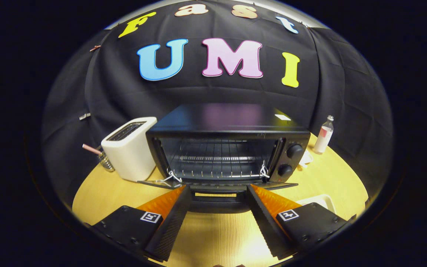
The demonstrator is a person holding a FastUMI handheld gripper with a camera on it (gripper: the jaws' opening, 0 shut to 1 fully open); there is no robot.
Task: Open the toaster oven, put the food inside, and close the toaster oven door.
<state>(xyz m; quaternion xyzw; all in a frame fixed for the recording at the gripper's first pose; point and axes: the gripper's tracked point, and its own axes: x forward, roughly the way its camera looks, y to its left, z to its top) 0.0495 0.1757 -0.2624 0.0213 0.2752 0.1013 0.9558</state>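
A black toaster oven (232,122) stands on the wooden table (332,178), straight ahead of my fingers. Its door (217,191) hangs fully down and lies flat toward me, with the handle just at my fingertips. Inside, a bare wire rack (217,159) shows. My gripper (218,190) is open, its fingers spread wide on either side of the door's front edge, with nothing pressed between them. A white dish (319,202) peeks out behind my right finger; I cannot see what lies in it.
A white slot toaster (130,148) stands left of the oven. Behind it sits a glass jar with a striped straw (102,157). A small bottle (324,135) stands at the back right, past the oven's two knobs (289,159).
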